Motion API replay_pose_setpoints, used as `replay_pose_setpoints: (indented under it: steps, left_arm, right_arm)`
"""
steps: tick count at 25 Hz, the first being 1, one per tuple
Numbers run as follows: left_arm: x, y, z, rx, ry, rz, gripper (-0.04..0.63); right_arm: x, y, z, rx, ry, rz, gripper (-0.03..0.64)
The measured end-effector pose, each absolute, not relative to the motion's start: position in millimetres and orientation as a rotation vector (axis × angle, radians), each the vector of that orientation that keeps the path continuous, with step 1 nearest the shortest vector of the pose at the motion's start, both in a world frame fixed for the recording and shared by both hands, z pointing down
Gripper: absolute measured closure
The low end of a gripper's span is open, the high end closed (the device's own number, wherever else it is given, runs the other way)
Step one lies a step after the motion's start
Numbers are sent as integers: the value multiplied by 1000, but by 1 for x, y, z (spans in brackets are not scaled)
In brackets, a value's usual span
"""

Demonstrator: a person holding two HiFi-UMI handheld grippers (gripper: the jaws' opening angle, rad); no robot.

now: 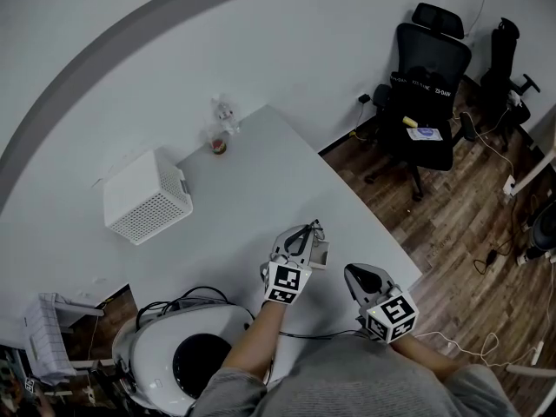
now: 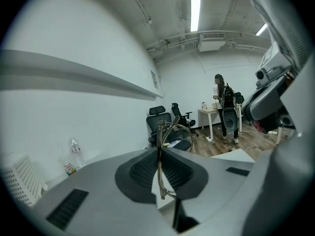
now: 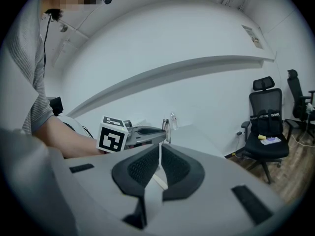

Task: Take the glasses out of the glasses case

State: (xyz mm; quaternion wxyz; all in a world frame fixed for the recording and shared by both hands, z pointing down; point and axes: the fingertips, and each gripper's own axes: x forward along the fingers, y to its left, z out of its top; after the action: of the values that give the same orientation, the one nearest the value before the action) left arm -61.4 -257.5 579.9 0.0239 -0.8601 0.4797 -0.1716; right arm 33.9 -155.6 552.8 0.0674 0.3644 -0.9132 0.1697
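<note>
In the head view my left gripper (image 1: 311, 232) hangs over the near part of the white table (image 1: 261, 181), shut on a thin metal-framed pair of glasses (image 1: 315, 226). Seen from the left gripper view, the glasses (image 2: 177, 132) stand upright, their frame pinched between the dark pads (image 2: 142, 168). A small tan glasses case (image 1: 321, 254) lies just under that gripper. To its right, my right gripper (image 1: 349, 272) points at the case. In the right gripper view its jaws (image 3: 159, 157) stand shut on a thin pale edge that looks like the case (image 3: 158, 180); the left gripper (image 3: 165, 135) shows beyond.
A white perforated box (image 1: 148, 196) stands at the table's left, a water bottle (image 1: 226, 115) and a small cup (image 1: 218, 146) at its far end. The table's right edge (image 1: 373, 224) drops to wooden floor with black office chairs (image 1: 426, 85). A person (image 2: 224, 109) stands far off.
</note>
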Motion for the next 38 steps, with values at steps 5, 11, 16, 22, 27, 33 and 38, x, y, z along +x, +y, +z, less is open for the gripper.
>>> replay_pose_setpoints:
  steps: [5,11,16,22,27,33,38]
  left_arm:
    - [-61,-256,574,-2677,1503,-487,563]
    - [-63,-253,562,-2679,1522,-424,563]
    - [-66,-246,545,-2679,1554,-340,563]
    - [-68,-233,518,-2686,1561,-223,563]
    - [-65,-221,491,-2677,1544,-137,563]
    - [-70,-209,473,-2663,1583,-41,565]
    - [-72,-198,450,-2631,1583,18,563]
  right_arm:
    - [34,-156,552,1098,-2758,509,600]
    - [32,-157,550,1094,-2758,505,600]
    - [31,-159,548,1099,-2762,510,600]
    - [27,-161,547,1098,-2766,503,600]
    - [22,-165,541,1101,-2781,497,600]
    - [19,-168,538,1093,-2793,497,600]
    - [18,-171,535,1099,-2804,496,601]
